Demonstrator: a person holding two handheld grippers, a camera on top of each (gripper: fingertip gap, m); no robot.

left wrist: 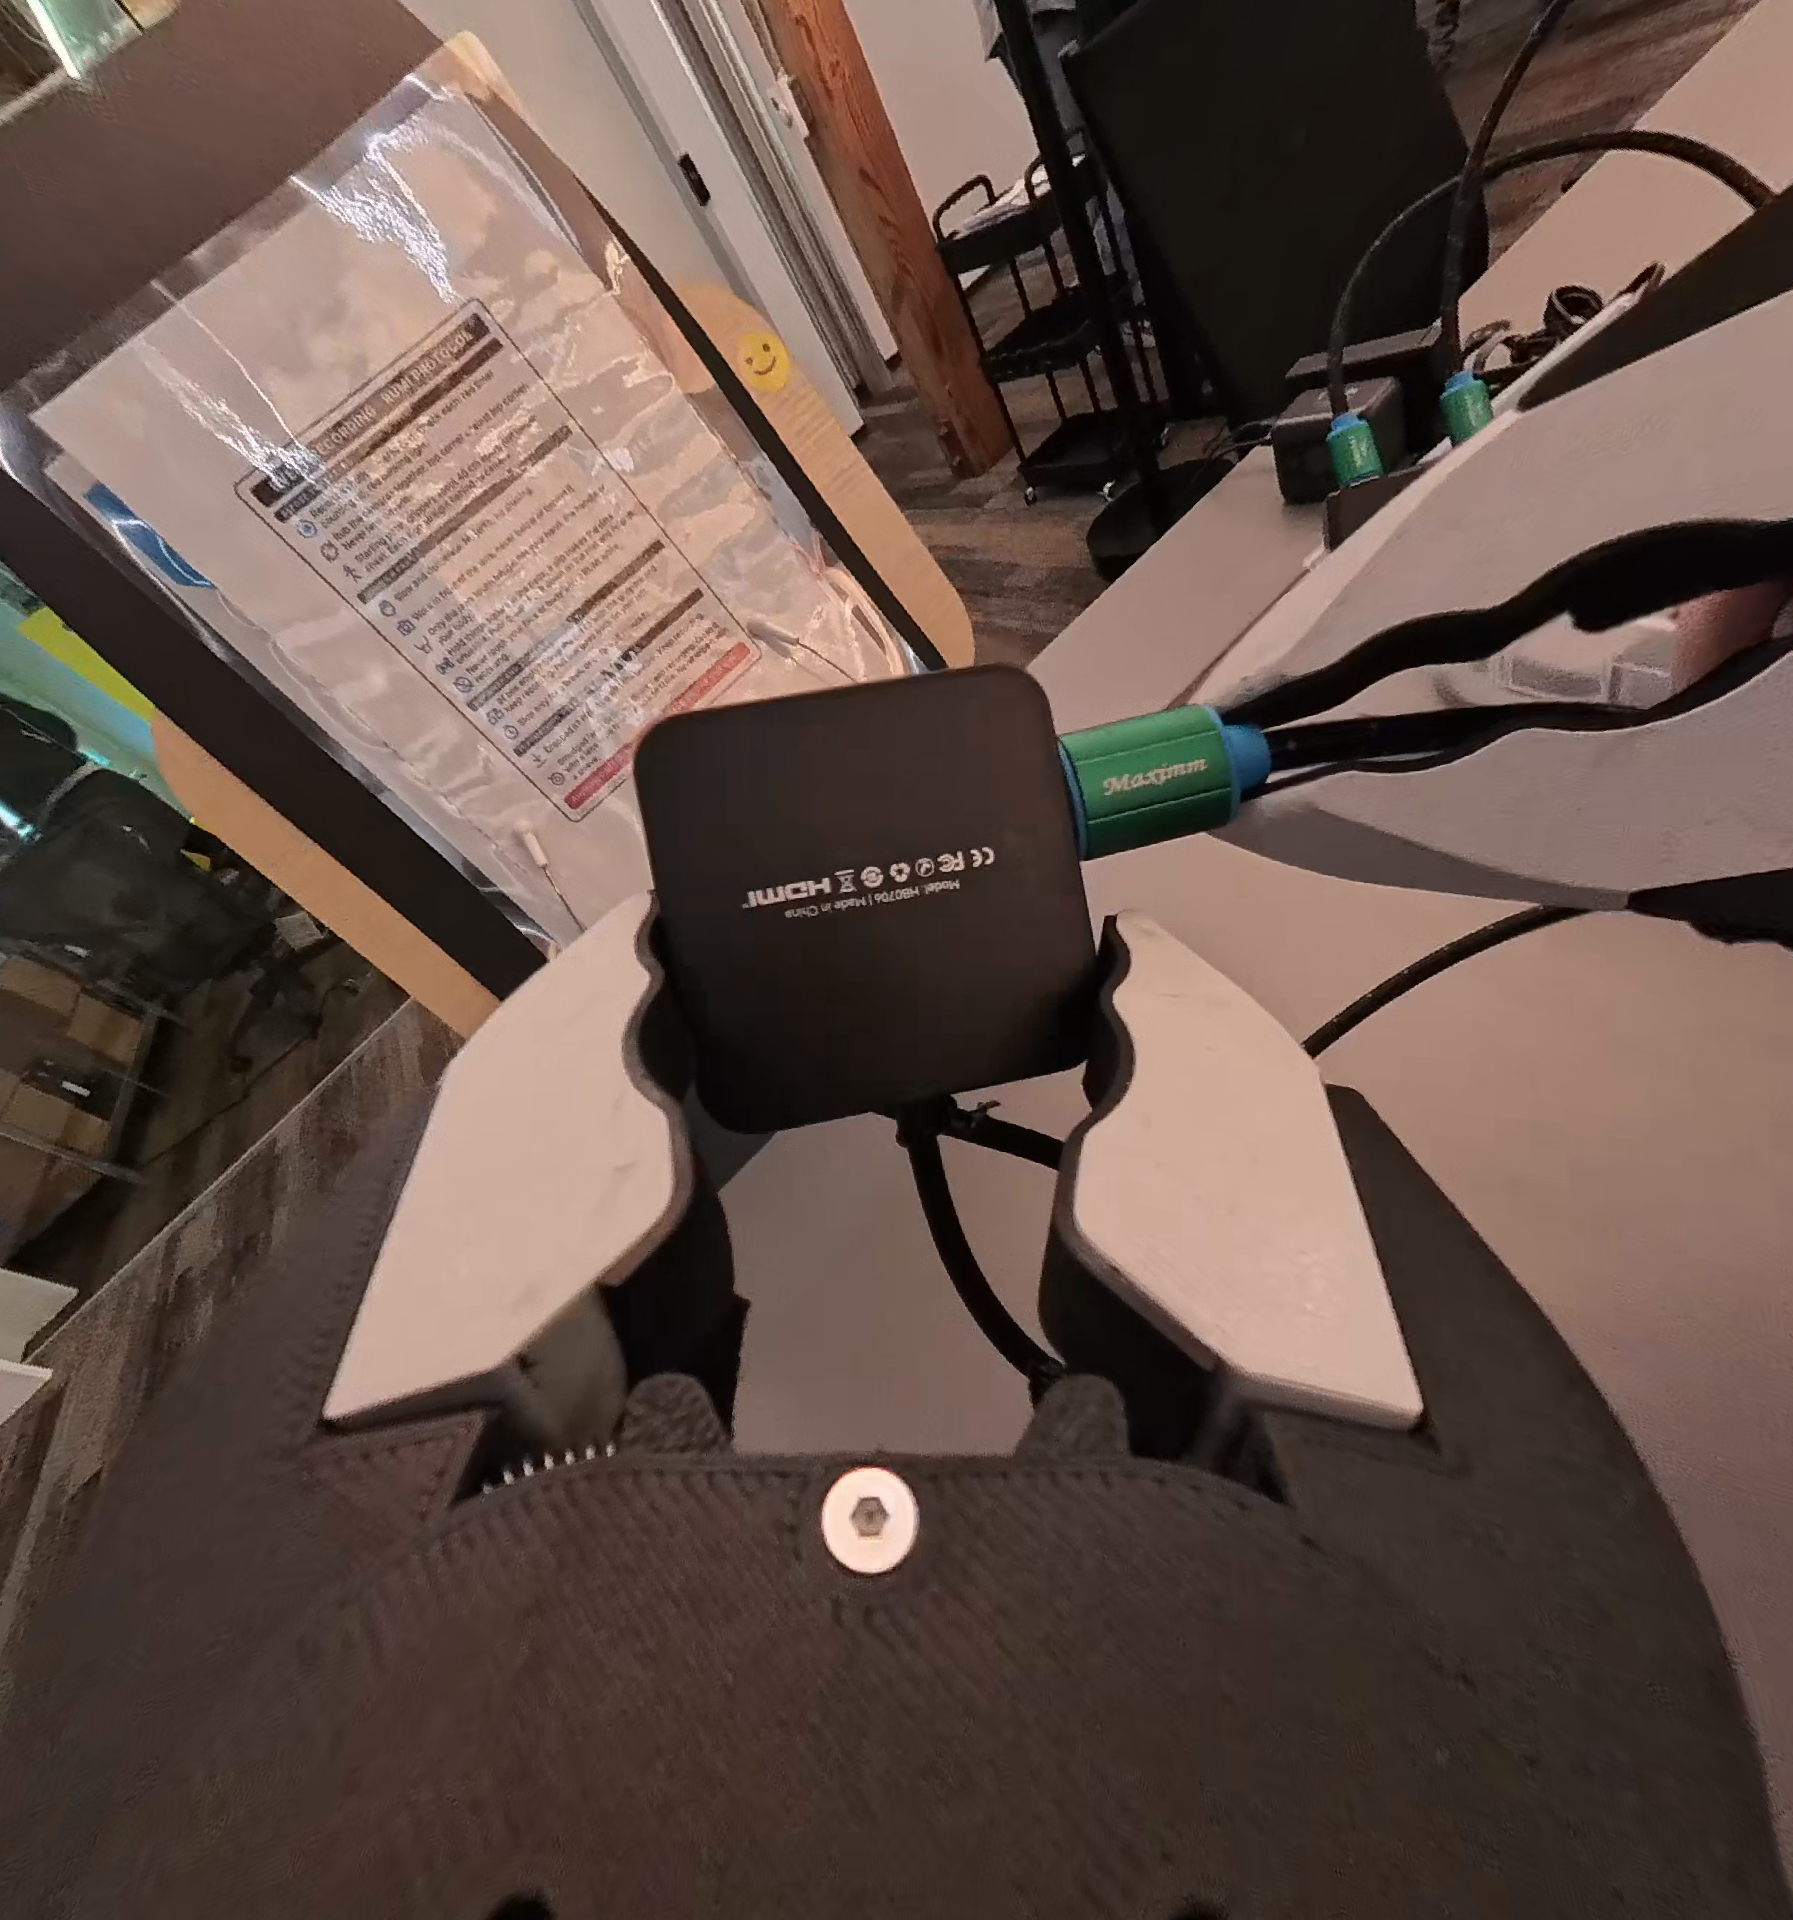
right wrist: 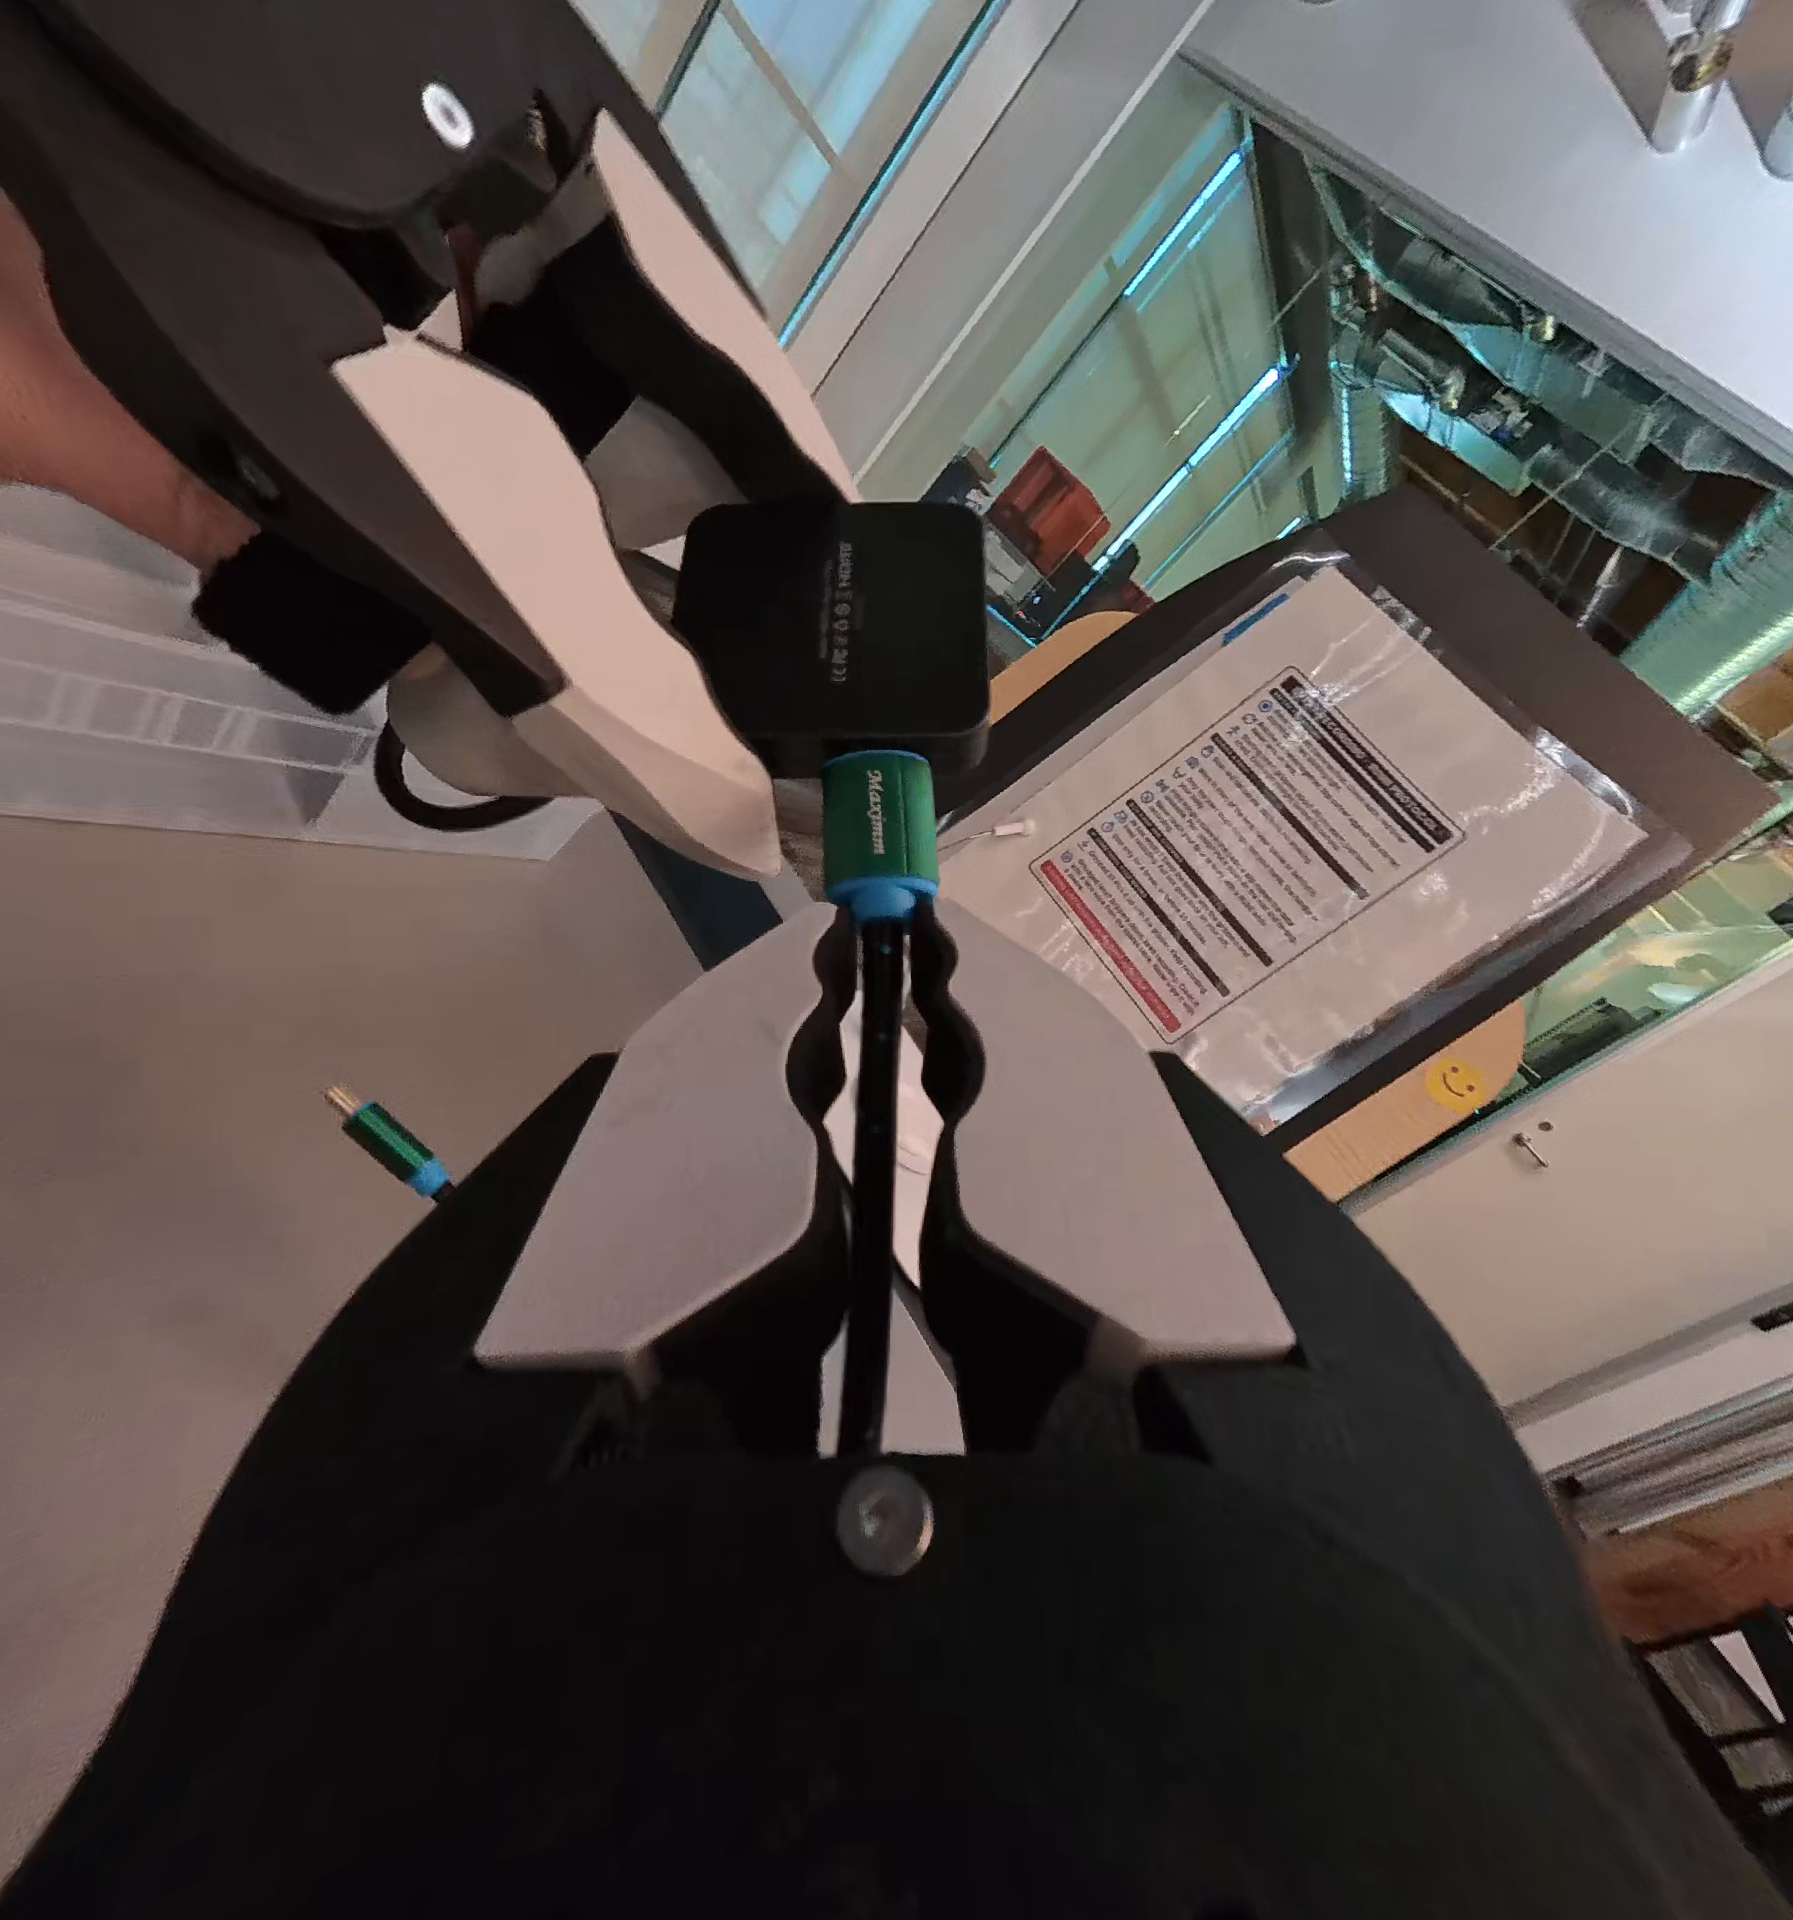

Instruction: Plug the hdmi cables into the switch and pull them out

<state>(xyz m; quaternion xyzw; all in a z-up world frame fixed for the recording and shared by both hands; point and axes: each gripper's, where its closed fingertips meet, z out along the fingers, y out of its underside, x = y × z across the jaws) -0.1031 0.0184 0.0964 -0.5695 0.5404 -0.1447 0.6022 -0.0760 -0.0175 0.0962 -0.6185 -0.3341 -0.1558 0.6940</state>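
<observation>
Left wrist view shows my left tongs (left wrist: 876, 997) clamped on the black HDMI switch (left wrist: 861, 894), lifted off the table (left wrist: 1494, 1195) so its side port faces my right tongs (right wrist: 876, 997). Those pinch the black cable (right wrist: 871, 1195) just behind the green plug (right wrist: 879, 821), which sits in the switch, keeping the pull in line. A spare plug (right wrist: 393, 1143) lies below the switch, on the table.
</observation>
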